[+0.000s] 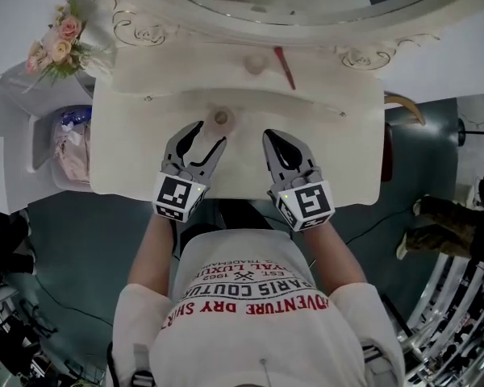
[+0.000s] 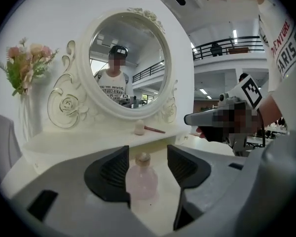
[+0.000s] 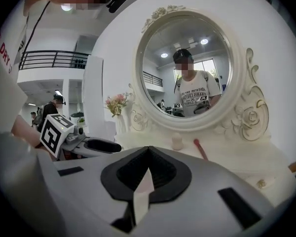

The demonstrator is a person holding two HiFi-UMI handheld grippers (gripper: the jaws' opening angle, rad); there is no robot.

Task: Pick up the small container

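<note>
Grasp step: the left tongs (image 1: pixel 211 134) stand apart around the pink bottle (image 2: pixel 142 181) on the table (image 1: pixel 339 160). Next, they should squeeze and lift. The right tongs (image 3: pixel 148 152) are together, idle alongside.

Your white fabric T-shirt (image 1: pixel 258 329) carries red print, upside down in the head view: "ARIS COUTU" and "VENTURE DRY SHIR". Smaller dark lines read "EST. 1962", "TRADEMARK" and "YAL LUXU". The left gripper view catches "PARIS C" there too.

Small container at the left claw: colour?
Container is pale pink, tan cap; best in left gripper view.
</note>
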